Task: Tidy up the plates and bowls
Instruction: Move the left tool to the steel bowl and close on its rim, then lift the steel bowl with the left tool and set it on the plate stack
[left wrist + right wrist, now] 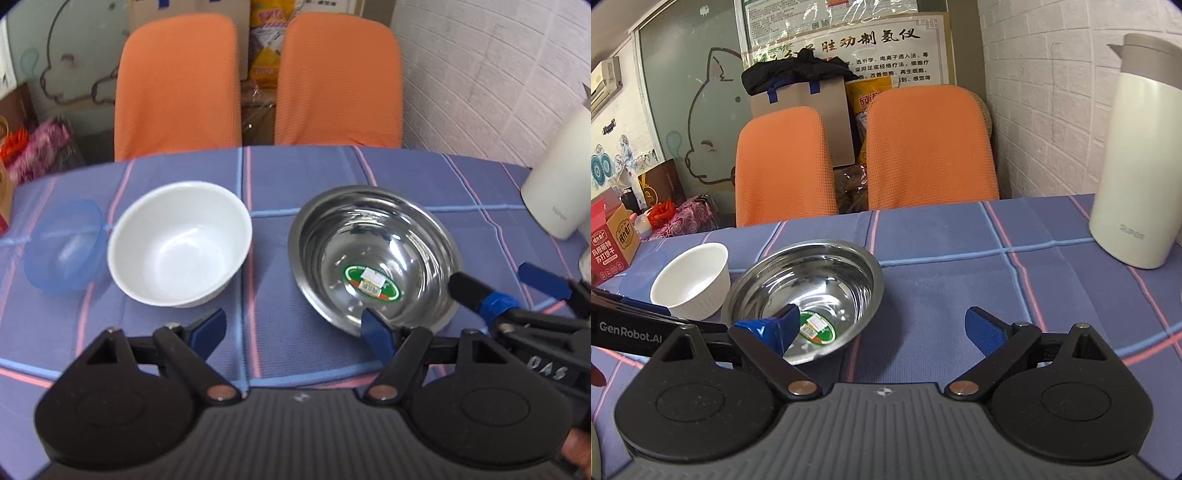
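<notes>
Claws both gape empty, left claw point(295, 328) and right claw point(882, 328) over the shiny round steel bowl point(373, 254) beside the white ceramic bowl point(181, 243) on the checked tabletop point(273, 177); straddle one rim squarely before closing.

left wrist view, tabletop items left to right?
blue bowl → white bowl → steel bowl → white jug
</notes>
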The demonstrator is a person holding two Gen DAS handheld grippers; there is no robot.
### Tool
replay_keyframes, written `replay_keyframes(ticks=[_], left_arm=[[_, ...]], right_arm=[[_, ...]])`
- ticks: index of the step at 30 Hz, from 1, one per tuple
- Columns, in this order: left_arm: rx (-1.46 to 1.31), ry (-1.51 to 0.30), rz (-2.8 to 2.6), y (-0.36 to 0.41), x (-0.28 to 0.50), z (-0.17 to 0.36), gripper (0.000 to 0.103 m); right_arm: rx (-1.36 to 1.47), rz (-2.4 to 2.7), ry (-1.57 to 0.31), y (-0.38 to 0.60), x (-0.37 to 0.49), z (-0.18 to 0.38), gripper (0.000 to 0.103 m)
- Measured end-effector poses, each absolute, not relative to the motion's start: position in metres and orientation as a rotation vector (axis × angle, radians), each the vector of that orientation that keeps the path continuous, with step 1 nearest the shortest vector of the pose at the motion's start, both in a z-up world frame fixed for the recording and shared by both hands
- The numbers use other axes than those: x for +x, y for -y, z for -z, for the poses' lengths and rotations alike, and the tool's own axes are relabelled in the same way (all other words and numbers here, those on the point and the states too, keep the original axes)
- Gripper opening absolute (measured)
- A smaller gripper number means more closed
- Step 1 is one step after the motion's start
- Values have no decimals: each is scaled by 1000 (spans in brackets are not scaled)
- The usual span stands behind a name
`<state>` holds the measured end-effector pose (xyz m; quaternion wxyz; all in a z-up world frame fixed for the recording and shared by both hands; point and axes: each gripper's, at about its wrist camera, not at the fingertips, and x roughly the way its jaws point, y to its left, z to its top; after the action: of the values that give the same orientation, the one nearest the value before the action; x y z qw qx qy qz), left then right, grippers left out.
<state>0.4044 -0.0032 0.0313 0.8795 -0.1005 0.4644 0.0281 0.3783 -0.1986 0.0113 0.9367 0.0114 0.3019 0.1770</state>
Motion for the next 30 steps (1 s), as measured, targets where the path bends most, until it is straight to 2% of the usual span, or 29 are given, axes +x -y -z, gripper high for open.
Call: replay_keyframes(ticks=[6,14,15,16,17,19,21,22,26,30], left_arm=[[-464,-1073,-85,-16,433,-1,74],[-467,-1046,-109,-14,450,3,70],[-455,-1043,-113,-12,452,3,64],[-440,-1039,-113,-11,454,2,52],[-421,-1035,-118,-8,455,2,49],[-378,-1028,-110,-5,458,1,29],[-347,-1029,-88,-1,461,0,22],[-343,-1033,-61,0,462,-1,11],[-330,-1059,-11,-2,458,-3,9],[-308,-1046,24,-5,440,-12,9]], right_arm=[[-14,-353,-688,191,408,3,83],[-60,-398,-719,179,432,15,81],[-67,-420,-712,176,432,17,81],[-79,-433,-713,173,432,18,81],[-93,-446,-715,170,432,20,80],[-105,-484,-715,164,429,22,78],[-96,-530,-712,158,425,20,77],[-96,-556,-712,154,421,18,76],[-187,-547,-681,140,402,10,77],[-150,-544,-688,143,390,4,77]])
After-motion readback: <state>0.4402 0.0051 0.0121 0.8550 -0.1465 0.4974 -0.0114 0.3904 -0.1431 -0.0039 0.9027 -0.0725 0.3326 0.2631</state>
